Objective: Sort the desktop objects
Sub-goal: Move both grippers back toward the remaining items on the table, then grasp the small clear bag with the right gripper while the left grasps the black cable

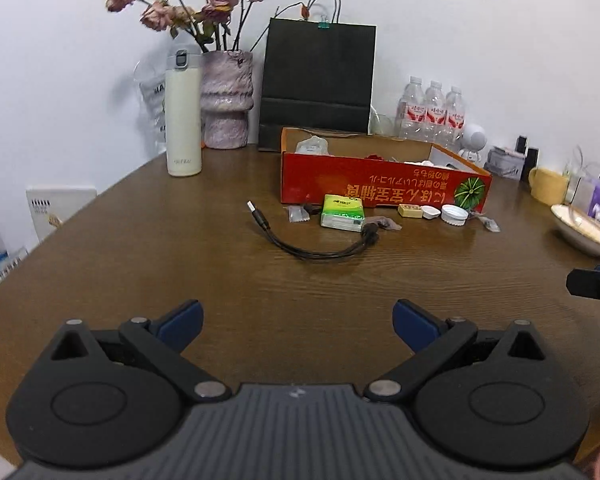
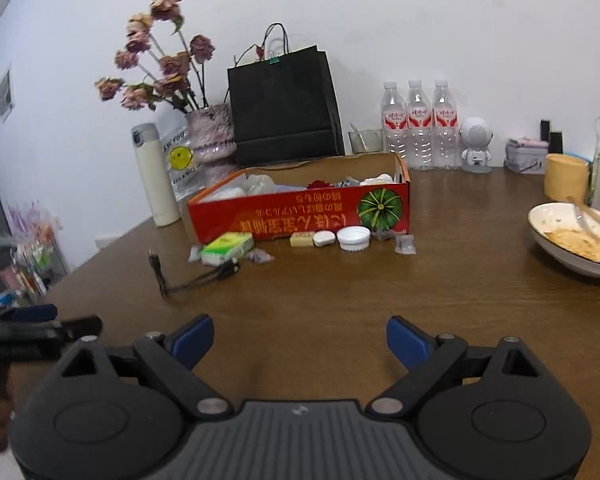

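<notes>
Both claws, left (image 1: 298, 326) and right (image 2: 300, 342), spread empty, well short of tissue pack (image 1: 342, 212).

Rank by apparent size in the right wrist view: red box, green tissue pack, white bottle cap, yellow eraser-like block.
1. red box
2. green tissue pack
3. white bottle cap
4. yellow block
All sit at a similar depth, so the order looks reliable; cap and block are fairly close.

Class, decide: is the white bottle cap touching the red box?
Apart. In the right wrist view, brown table shows between the white bottle cap and the red box.
</notes>
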{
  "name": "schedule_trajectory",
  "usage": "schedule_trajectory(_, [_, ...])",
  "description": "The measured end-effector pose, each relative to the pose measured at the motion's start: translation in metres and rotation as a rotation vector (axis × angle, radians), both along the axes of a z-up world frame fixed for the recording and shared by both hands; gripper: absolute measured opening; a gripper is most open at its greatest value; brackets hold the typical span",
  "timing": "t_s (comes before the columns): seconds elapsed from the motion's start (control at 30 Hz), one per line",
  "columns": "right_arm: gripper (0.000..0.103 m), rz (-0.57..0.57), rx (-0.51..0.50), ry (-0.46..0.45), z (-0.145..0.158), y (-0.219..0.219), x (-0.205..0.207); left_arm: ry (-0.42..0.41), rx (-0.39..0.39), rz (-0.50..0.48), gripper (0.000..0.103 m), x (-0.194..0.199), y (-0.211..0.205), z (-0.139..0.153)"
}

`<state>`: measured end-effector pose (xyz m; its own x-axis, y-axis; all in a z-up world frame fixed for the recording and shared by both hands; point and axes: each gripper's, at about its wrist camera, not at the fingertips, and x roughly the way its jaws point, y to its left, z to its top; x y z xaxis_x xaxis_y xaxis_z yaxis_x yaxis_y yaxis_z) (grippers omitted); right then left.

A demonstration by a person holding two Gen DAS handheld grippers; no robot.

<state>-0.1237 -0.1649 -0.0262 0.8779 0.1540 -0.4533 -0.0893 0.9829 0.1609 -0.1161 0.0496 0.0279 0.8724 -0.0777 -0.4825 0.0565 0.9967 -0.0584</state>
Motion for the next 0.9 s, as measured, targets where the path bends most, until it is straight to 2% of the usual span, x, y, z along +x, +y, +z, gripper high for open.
schedule_trajectory(0.17, [0.091,0.028,0.070,0.005,0.008,-0.002,0.005,0.018,-0.008,-0.058,0.096,0.009,-0.007,0.004])
schedule_trajectory(0.2, [0.089,0.040,0.070,0.010,0.007,0.000,0.008,0.017,-0.008,-0.078,0.092,0.013,-0.009,0.004])
schedule_trajectory(0.27, [0.071,0.067,0.039,0.021,0.006,0.007,0.017,0.011,0.025,-0.133,0.084,0.026,-0.015,0.004])
schedule_trajectory(0.3, [0.067,0.070,0.021,0.038,0.004,0.011,0.023,0.002,0.066,-0.147,0.076,0.035,-0.018,0.004])
schedule_trajectory(0.33, [0.056,0.067,0.010,0.054,0.002,0.014,0.029,-0.003,0.102,-0.157,0.071,0.044,-0.021,0.004])
schedule_trajectory(0.37, [0.045,0.067,0.003,0.069,0.000,0.017,0.034,0.000,0.127,-0.189,0.071,0.055,-0.022,0.004])
schedule_trajectory(0.4, [0.042,0.074,-0.001,0.079,-0.001,0.019,0.038,0.008,0.142,-0.219,0.069,0.067,-0.023,0.002])
schedule_trajectory(0.57, [0.041,0.098,-0.019,0.106,-0.003,0.024,0.060,0.074,0.152,-0.331,0.069,0.118,-0.029,-0.007])
schedule_trajectory(0.63, [0.041,0.106,-0.032,0.106,0.000,0.023,0.073,0.084,0.150,-0.333,0.066,0.131,-0.031,-0.011])
schedule_trajectory(0.67, [0.041,0.110,-0.039,0.110,0.000,0.024,0.082,0.100,0.144,-0.342,0.062,0.138,-0.032,-0.014])
schedule_trajectory(0.7, [0.041,0.119,-0.047,0.120,0.000,0.024,0.093,0.118,0.131,-0.348,0.040,0.144,-0.031,-0.016])
schedule_trajectory(0.73, [0.041,0.130,-0.057,0.129,-0.001,0.026,0.104,0.143,0.111,-0.350,0.025,0.149,-0.029,-0.018])
schedule_trajectory(0.77, [0.041,0.138,-0.069,0.134,-0.001,0.029,0.118,0.152,0.090,-0.353,0.024,0.152,-0.027,-0.019])
schedule_trajectory(0.83, [0.041,0.164,-0.074,0.152,-0.003,0.033,0.144,0.153,0.062,-0.372,0.013,0.153,-0.023,-0.021])
schedule_trajectory(0.9, [0.041,0.204,-0.077,0.162,-0.003,0.041,0.172,0.143,0.032,-0.384,0.009,0.147,-0.017,-0.019])
